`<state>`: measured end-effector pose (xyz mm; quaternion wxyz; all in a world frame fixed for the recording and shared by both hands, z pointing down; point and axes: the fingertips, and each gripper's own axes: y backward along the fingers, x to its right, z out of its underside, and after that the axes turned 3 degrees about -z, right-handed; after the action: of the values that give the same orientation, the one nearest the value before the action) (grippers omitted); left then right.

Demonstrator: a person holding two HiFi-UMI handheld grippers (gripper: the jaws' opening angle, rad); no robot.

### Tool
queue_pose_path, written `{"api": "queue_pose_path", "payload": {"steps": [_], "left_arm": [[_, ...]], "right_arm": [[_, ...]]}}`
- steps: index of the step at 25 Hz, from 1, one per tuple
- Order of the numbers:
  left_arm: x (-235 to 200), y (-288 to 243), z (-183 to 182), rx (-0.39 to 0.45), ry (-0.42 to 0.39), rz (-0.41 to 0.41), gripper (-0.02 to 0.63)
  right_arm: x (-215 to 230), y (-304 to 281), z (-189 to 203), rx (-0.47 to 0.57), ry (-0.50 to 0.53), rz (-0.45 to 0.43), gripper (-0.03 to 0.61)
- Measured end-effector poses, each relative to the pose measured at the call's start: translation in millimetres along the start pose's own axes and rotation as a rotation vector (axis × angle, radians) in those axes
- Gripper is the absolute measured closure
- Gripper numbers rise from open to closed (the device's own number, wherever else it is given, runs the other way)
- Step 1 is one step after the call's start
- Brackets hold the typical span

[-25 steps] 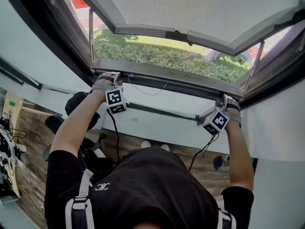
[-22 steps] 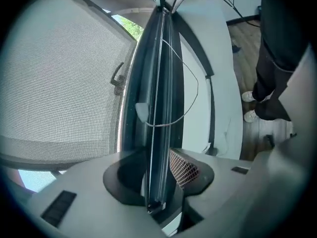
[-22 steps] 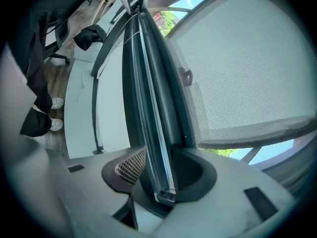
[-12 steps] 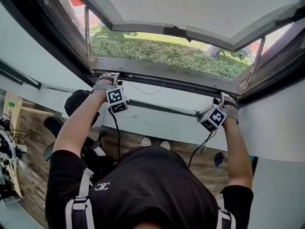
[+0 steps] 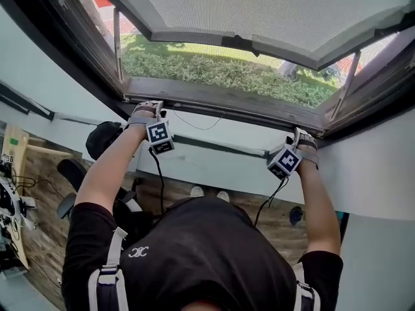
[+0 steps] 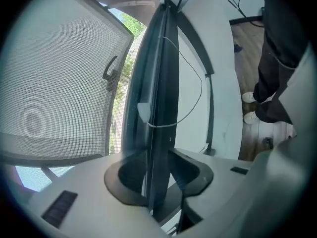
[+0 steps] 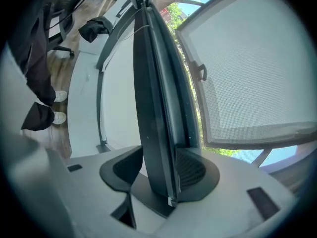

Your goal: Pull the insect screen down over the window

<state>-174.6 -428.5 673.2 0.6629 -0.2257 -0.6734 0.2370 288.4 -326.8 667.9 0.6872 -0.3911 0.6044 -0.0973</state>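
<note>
The insect screen's dark, slim pull bar [image 6: 161, 83] lies across the bottom of the window opening, right along the lower frame, and you hold it near both ends. Your left gripper [image 6: 159, 167] has just been closing its jaws, and both pads now sit against the bar. Your right gripper [image 7: 159, 172] clamps the bar the same way, its jaws only narrowly apart. You cannot make out the mesh above the bar in the head view. A thin pale cord [image 5: 198, 123] sags in a loop under the bar between your hands. Beyond the bar, the grey-framed window sash [image 5: 259, 11] is swung outward over a green hedge [image 5: 214, 73], with its dark handle [image 5: 240, 44] on the near rail. Below the bar you face a white wall [image 5: 214, 167] crossed by a dark horizontal rail [image 5: 214, 144]. A black office chair [image 5: 104, 141] stands on the wooden floor [image 5: 39, 173] to your left.
</note>
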Motion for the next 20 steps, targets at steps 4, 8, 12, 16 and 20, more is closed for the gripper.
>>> {"api": "queue_pose_path", "payload": {"steps": [4, 8, 12, 16, 20], "left_arm": [[-2, -4, 0, -0.013, 0.001, -0.004, 0.451], [-6, -6, 0, -0.017, -0.001, -0.023, 0.471], [0, -3, 1, -0.02, 0.007, 0.01, 0.471], [6, -4, -2, -0.035, 0.003, 0.028, 0.446], [3, -9, -2, -0.025, 0.023, -0.001, 0.445]], "right_arm": [[5, -3, -3, -0.023, 0.011, -0.003, 0.4], [4, -4, -3, -0.026, 0.019, 0.005, 0.396], [0, -4, -3, -0.048, 0.007, -0.019, 0.396], [-2, -8, -3, -0.055, 0.009, -0.006, 0.391], [-1, -9, -3, -0.048, 0.012, 0.006, 0.391]]}}
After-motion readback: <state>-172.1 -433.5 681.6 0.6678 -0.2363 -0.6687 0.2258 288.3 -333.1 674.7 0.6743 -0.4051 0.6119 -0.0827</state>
